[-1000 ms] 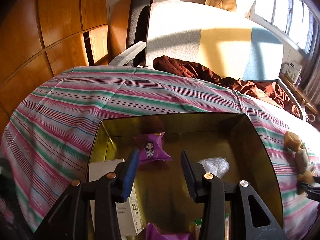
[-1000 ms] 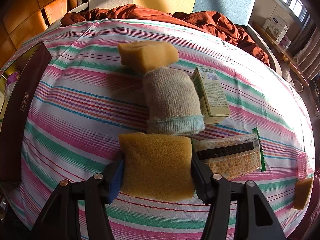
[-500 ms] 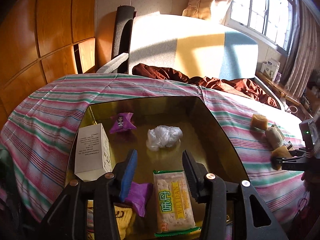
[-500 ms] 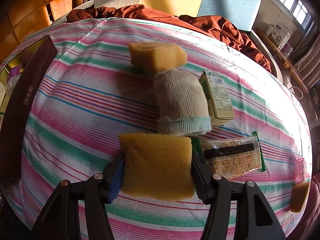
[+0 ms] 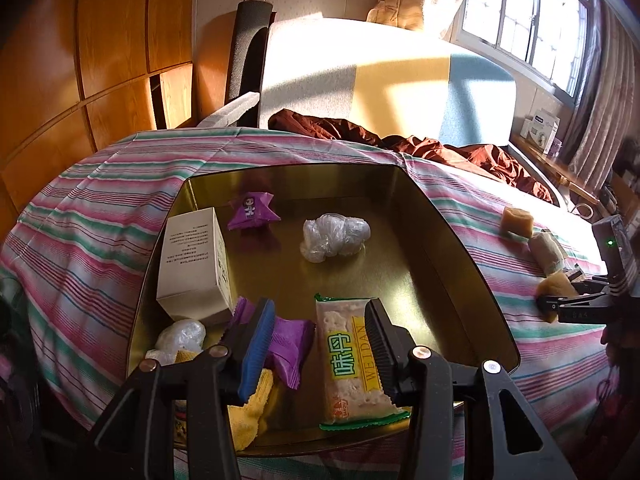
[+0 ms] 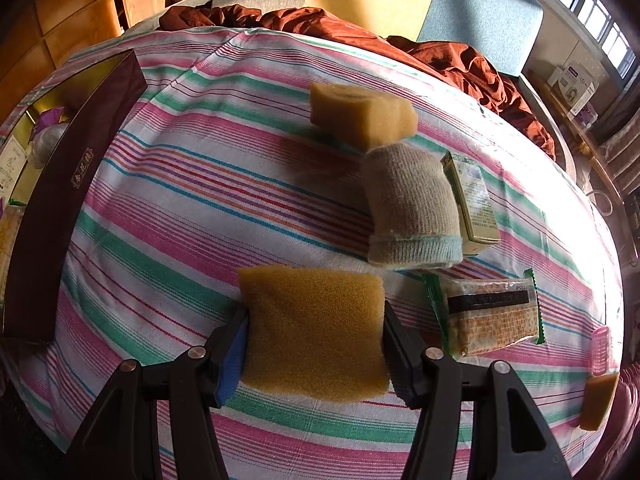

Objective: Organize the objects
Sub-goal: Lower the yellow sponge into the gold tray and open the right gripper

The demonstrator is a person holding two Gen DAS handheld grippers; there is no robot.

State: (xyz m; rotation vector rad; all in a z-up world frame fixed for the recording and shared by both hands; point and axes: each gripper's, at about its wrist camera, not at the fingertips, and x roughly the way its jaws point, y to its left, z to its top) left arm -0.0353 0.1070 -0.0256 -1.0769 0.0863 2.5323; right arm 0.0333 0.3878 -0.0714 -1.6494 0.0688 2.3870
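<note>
My left gripper (image 5: 316,344) hangs open over the near end of the gold tin tray (image 5: 460,248) with nothing between its fingers. Below it lie a cracker pack (image 5: 352,360) and a purple packet (image 5: 290,340). Farther in are a white box (image 5: 192,260), a purple figure packet (image 5: 252,210) and a plastic wad (image 5: 334,234). My right gripper (image 6: 316,312) is shut on a yellow sponge (image 6: 314,328), held just above the striped cloth. It also shows at the right edge of the left wrist view, as the right gripper (image 5: 560,304).
On the striped tablecloth (image 6: 192,208) lie a second sponge (image 6: 360,114), a rolled sock (image 6: 412,208), a green box (image 6: 474,200), a cracker pack (image 6: 492,320), a pink item (image 6: 600,350) and a sponge piece (image 6: 598,404). The tin's dark outer wall (image 6: 60,208) stands at the left. A brown blanket (image 6: 460,60) lies behind.
My left gripper drew back from the purple figure packet to the tray's near end. My right gripper drifted slightly left with the sponge still in it.
</note>
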